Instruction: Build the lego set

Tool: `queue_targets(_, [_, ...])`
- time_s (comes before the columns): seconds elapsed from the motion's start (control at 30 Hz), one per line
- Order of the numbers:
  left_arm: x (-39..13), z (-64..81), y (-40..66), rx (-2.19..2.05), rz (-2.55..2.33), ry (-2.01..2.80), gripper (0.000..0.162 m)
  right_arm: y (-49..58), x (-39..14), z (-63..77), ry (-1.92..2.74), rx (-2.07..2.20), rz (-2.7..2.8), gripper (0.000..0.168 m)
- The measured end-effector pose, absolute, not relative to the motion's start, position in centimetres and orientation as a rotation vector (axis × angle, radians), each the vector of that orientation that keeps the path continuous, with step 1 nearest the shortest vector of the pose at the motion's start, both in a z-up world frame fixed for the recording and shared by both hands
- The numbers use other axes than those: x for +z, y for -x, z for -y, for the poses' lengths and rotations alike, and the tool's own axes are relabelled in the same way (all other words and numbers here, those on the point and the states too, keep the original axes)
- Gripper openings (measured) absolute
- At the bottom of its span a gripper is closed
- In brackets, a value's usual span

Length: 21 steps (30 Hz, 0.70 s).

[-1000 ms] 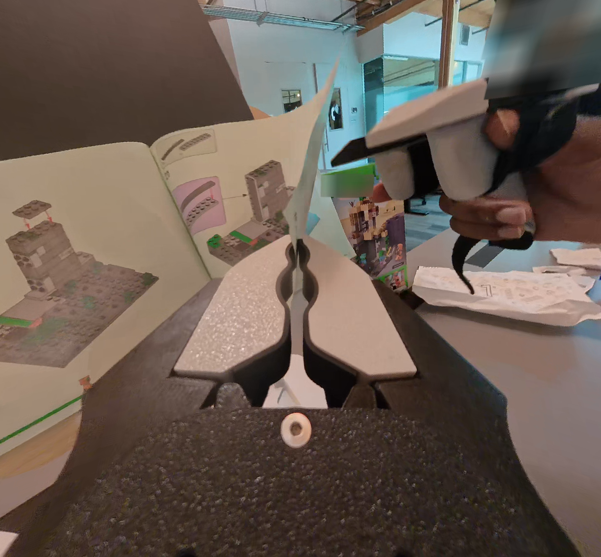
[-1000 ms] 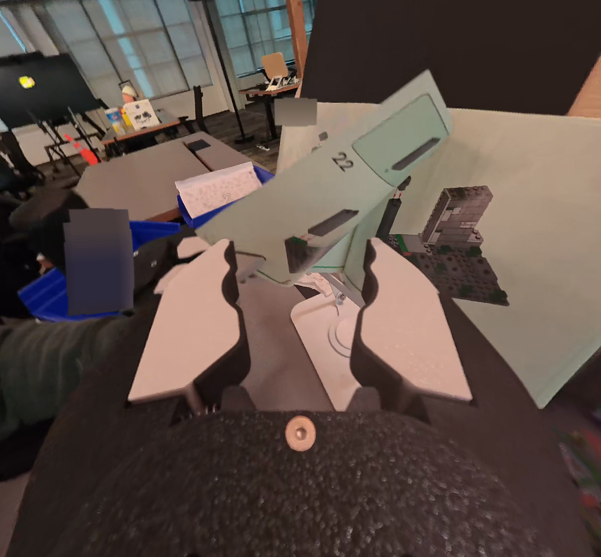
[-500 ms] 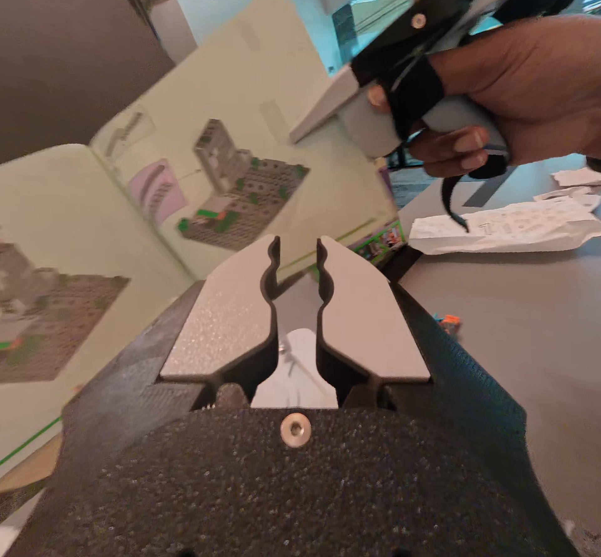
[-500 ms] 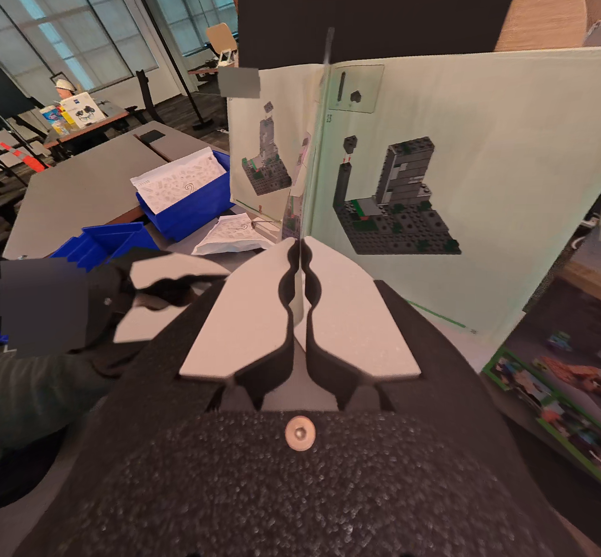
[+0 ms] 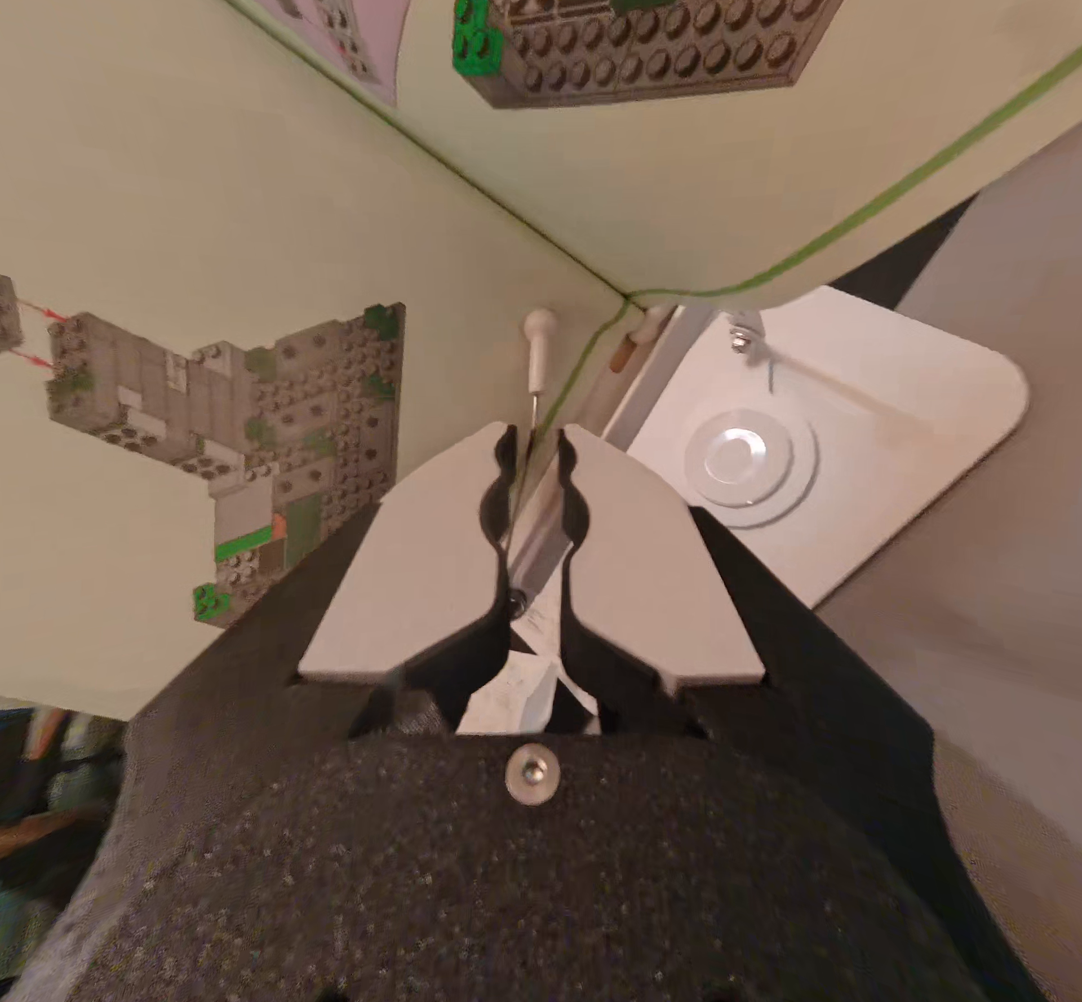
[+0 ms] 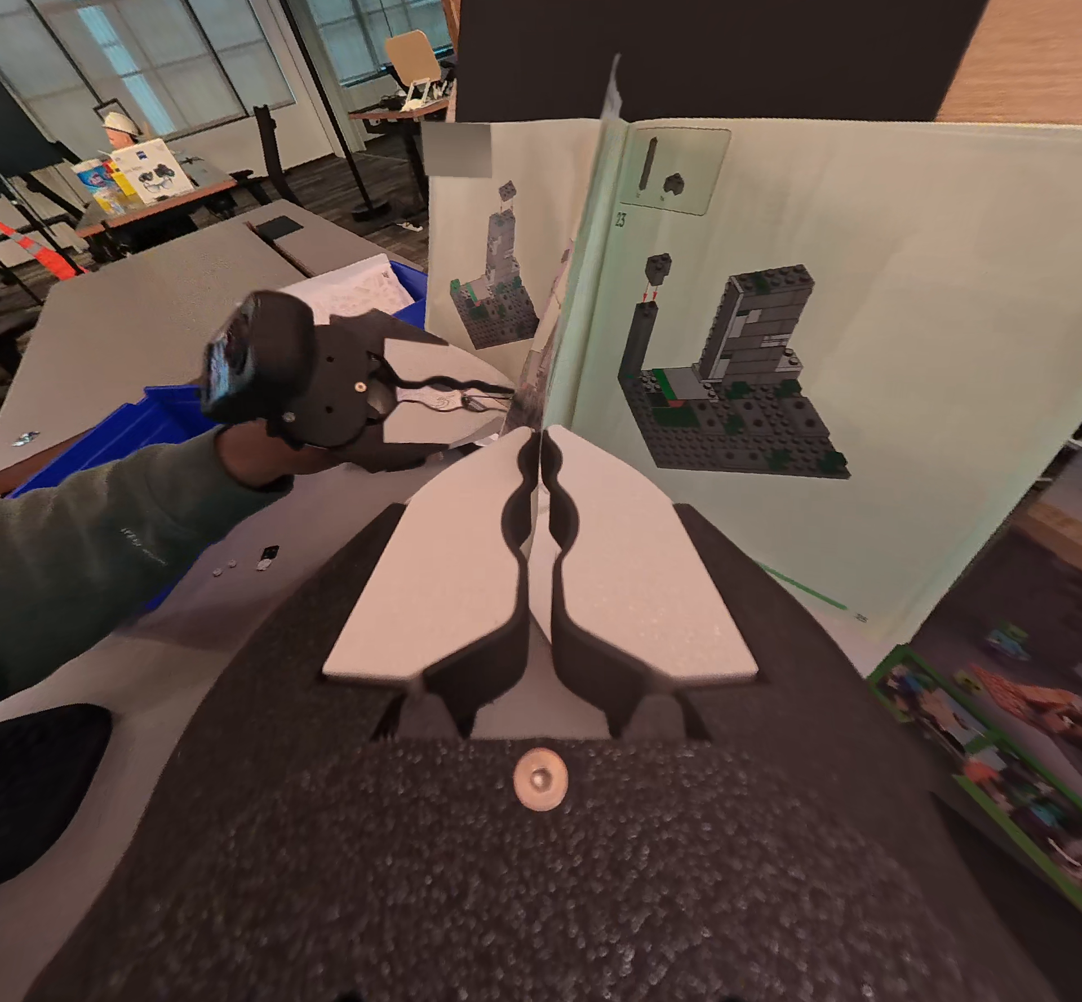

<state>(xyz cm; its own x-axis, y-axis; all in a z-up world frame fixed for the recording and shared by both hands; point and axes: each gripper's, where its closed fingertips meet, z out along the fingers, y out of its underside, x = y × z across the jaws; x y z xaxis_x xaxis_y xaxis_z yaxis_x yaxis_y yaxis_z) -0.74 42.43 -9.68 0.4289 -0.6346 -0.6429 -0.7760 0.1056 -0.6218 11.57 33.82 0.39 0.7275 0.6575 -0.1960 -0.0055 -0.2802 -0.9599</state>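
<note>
A grey bench [image 6: 146, 294] carries the open instruction booklet [image 6: 878, 330], propped upright on a white stand [image 5: 849, 447] before a dark panel [image 6: 732, 8]. Blue bins [image 6: 117, 429] sit behind the left tongs [image 6: 503, 388], which wait narrowly parted at the booklet's lower spine. The right tongs [image 6: 539, 438] pinch a single page [image 6: 585, 300] edge-on, hiding the fold. The set's box [image 6: 995, 739] lies at right.
</note>
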Motion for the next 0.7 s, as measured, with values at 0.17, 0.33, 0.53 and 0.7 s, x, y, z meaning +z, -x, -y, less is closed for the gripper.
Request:
queue_targets(0.17, [-8.8,-42.6,1.0,0.247,-1.184,1.481,0.0,-11.1,0.5,-33.5,1.746,0.679,0.547,0.0])
queue_targets(0.33, [-7.8,-41.5,1.6,0.182,-1.057,1.41,0.0,-10.4,0.2,-33.9,1.744,0.65,0.559,0.0])
queue_targets(0.53, [-7.2,-41.4,2.0,-0.047,-0.851,1.452,0.001,-9.0,0.2,-33.9,1.733,0.655,0.577,0.0])
queue_targets(0.7, [-6.1,-42.0,3.4,-0.191,-0.703,1.483,0.0,-8.1,0.2,-34.1,1.733,0.641,0.594,0.0])
